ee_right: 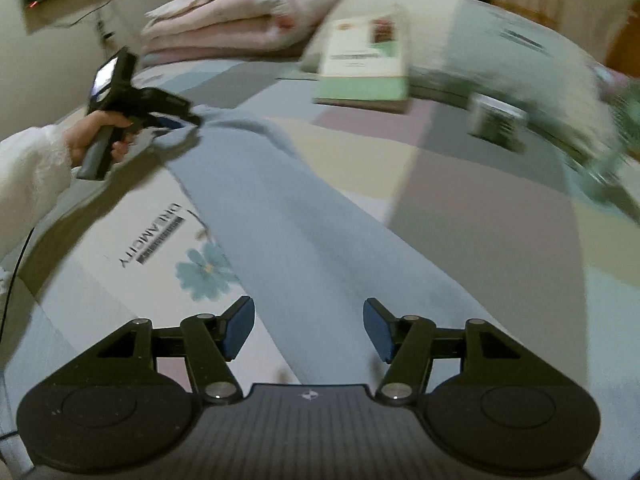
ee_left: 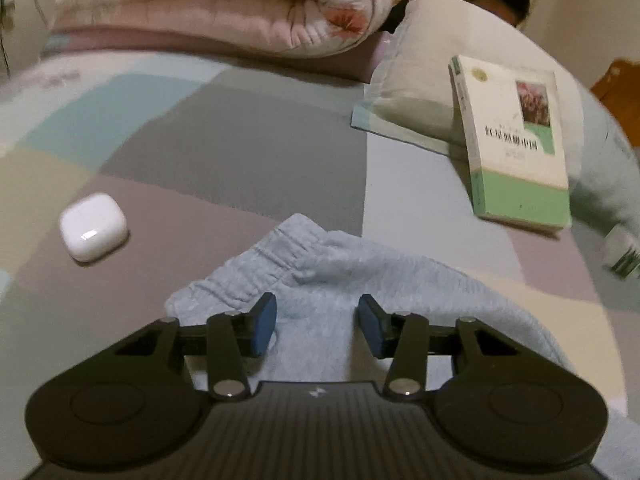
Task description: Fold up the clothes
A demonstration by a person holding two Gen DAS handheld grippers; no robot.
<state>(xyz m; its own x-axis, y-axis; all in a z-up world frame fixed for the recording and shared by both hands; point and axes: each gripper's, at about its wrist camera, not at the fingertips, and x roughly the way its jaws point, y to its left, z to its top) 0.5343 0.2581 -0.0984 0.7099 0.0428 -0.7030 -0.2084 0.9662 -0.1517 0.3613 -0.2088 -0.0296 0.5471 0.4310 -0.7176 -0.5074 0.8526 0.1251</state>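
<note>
Blue pads of the left claw (ee_left: 316, 326) sit nearest the lens, parted to a middling gap with light grey-blue fabric showing between them; no pad visibly presses the cloth, so I judge it not gripped. That fabric is a pair of sweatpants (ee_left: 320, 276), its elastic waistband (ee_left: 260, 258) bunched just ahead of the claw on the patchwork bedsheet (ee_left: 240, 148).

Right wrist view: the right claw (ee_right: 309, 328) stands wide and empty, poised over the lower leg end of the sweatpants (ee_right: 288, 216), which run in one long strip across the bed toward the left claw (ee_right: 180, 122), carried by a hand (ee_right: 100, 136) in a white sleeve at the waistband end. This view is blurred on its right side.

Bystanding items, all apart from the garment — a white earbud case (ee_left: 94, 232), a green-and-white book (ee_left: 516, 148) leaning against a pillow (ee_left: 424, 92), a rolled pink quilt (ee_left: 224, 8) and a small box (ee_right: 496, 120).

Step in hand, by my judgement: taking hold at both ends before the first fold. The next move calls for each claw to close firmly on its end, then one end carried over to meet the other, edges aligned.
</note>
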